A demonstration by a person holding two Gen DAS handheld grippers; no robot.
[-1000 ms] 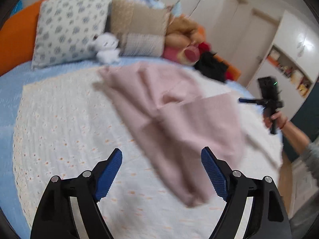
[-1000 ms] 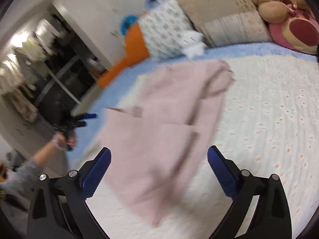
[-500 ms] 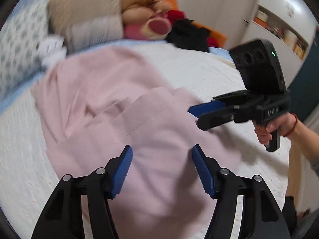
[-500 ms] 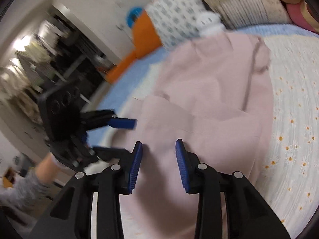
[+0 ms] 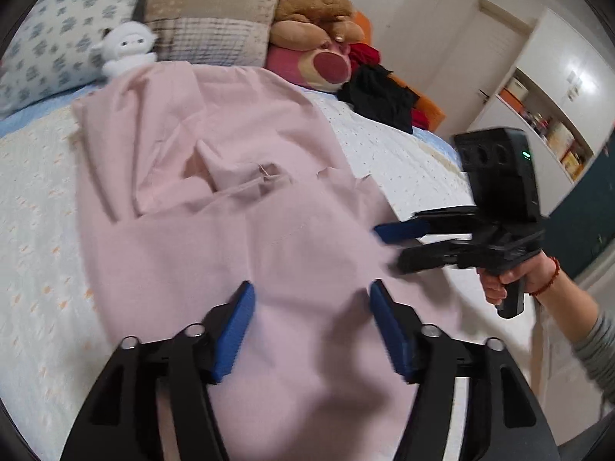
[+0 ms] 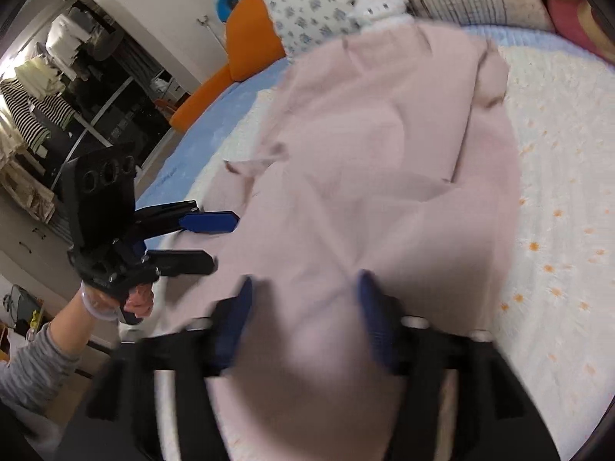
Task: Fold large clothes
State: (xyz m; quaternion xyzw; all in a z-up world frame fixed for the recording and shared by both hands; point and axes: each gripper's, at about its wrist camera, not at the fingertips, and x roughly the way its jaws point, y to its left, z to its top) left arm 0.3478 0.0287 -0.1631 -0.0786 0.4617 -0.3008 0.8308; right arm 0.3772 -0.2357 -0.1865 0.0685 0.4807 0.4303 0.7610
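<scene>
both claws, left claw (image 5: 309, 320) and right claw (image 6: 303, 315), are opening, unclamped, over the pink garment's (image 5: 215, 207) near edge.

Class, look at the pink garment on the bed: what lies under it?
Under the pink garment lies the white flowered bedspread, showing on both sides, on a blue sheet. Anything beneath the cloth itself is covered and cannot be seen.
</scene>
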